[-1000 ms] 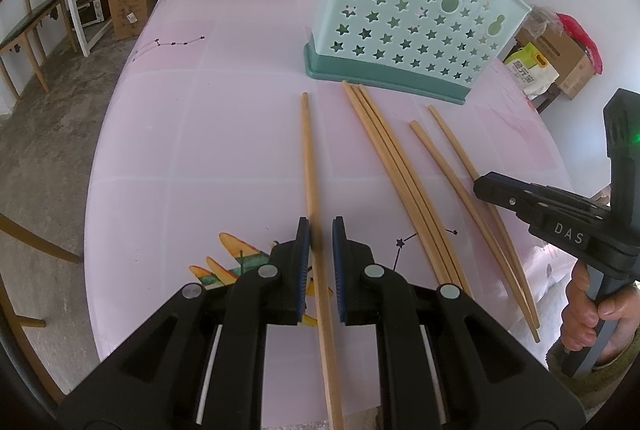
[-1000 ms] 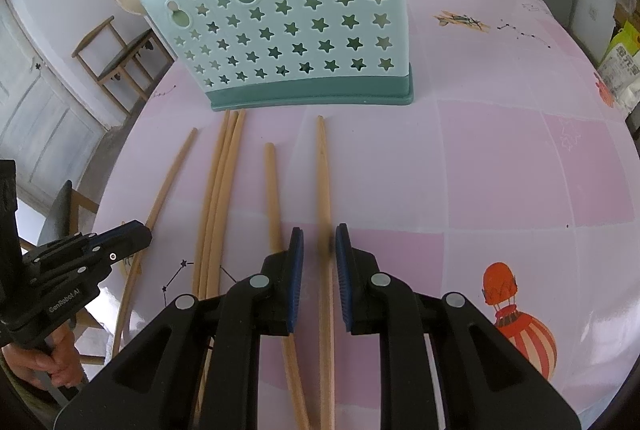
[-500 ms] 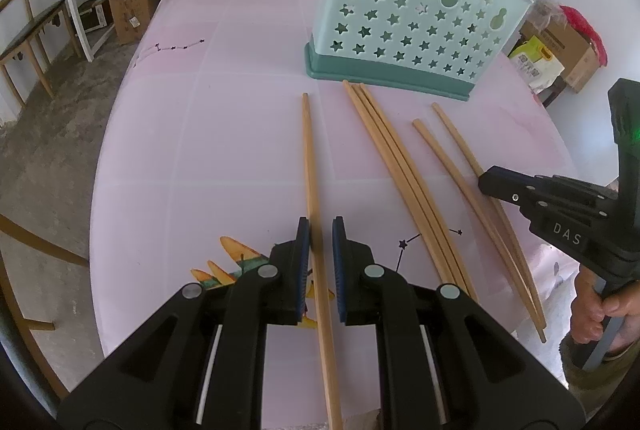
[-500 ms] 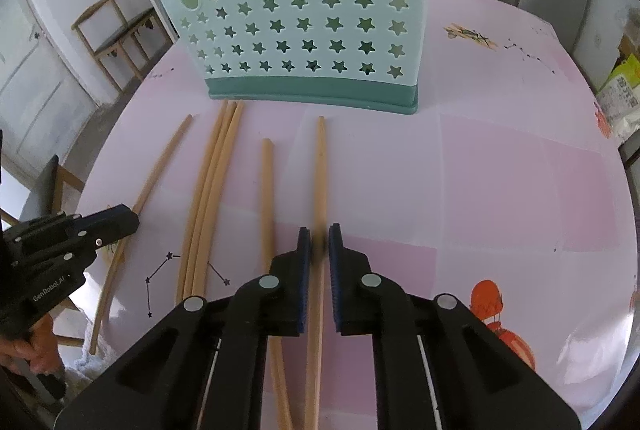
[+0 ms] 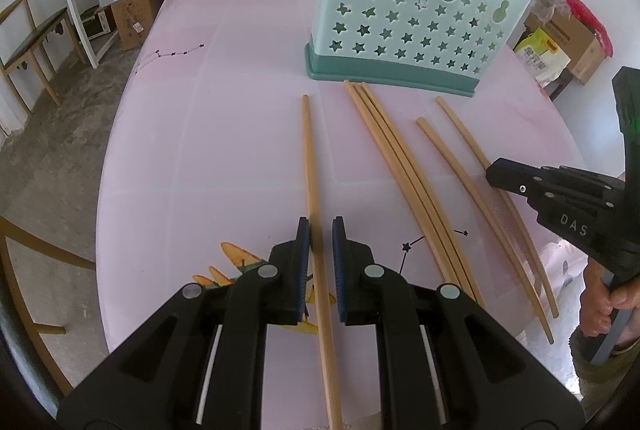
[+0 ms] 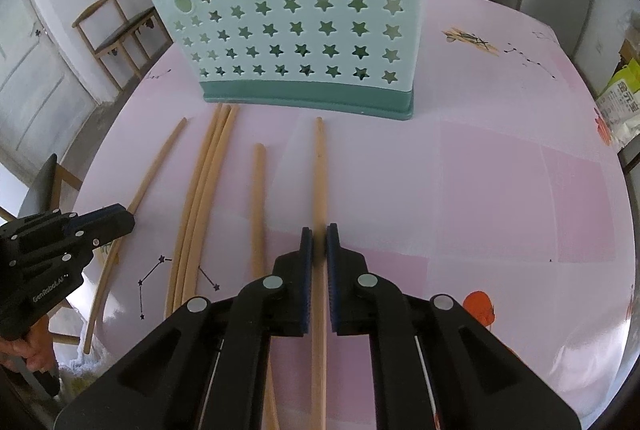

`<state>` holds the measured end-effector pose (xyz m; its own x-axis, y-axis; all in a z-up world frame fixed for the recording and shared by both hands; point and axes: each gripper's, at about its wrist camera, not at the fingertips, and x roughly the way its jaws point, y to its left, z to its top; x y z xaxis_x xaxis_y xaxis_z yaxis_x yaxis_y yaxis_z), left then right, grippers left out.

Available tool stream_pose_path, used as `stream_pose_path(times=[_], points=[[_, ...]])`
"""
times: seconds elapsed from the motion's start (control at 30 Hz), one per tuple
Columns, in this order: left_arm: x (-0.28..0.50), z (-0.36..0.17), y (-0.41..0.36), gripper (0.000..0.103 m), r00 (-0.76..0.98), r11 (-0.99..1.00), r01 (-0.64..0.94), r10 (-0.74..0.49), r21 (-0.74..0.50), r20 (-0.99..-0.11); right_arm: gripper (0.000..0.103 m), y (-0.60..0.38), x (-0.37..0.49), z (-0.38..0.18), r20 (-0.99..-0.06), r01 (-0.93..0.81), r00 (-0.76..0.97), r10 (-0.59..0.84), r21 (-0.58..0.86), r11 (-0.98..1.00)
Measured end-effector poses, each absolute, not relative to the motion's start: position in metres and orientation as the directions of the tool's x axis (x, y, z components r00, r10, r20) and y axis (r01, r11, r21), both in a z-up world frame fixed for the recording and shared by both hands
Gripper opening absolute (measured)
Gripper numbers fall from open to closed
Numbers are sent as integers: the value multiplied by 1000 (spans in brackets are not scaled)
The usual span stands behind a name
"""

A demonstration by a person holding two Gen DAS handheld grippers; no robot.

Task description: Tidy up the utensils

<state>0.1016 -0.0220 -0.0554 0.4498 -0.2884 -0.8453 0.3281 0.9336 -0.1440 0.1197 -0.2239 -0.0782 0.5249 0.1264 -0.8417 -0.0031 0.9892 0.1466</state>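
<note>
1. Left gripper (image 5: 321,230) straddles the leftmost chopstick (image 5: 310,166), its jaws narrow but not quite closed.
2. Right gripper (image 6: 317,236) pinches the rightmost chopstick (image 6: 320,166).
3. Other chopsticks (image 6: 200,190) lie between them on the table (image 6: 500,190).
4. Holder (image 6: 296,30) stands beyond the tips.

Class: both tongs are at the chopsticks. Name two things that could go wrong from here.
The right tongs pinch the rightmost wooden chopstick far from its tip; lifted, it might swing against the mint-green star-punched plastic holder.
The left tongs loosely straddle the leftmost wooden chopstick; closing could roll it.
</note>
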Motion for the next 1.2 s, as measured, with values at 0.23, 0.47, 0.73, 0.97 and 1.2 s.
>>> stream_pose_path(times=[0.23,0.47,0.73,0.97,1.2], points=[[100,-55,-23,10,449,937,327,-272,-127,-851,7,-236,120,-81,-833,16,538,129,163,987],[101,-53,-21,10,439,938,321,-273,-134,-856,7,-247,120,-82,-828,15,542,145,182,983],[110,-37,-9,10,427,934,315,-299,-169,-853,8,-250,121,-81,-834,-15,525,171,192,981],[126,-25,3,20,373,900,328,-402,-287,-836,11,-252,133,-80,-854,-54,478,208,208,977],[145,-42,-13,21,330,892,339,-410,-298,-850,15,-247,145,-77,-868,-92,452,205,183,979]])
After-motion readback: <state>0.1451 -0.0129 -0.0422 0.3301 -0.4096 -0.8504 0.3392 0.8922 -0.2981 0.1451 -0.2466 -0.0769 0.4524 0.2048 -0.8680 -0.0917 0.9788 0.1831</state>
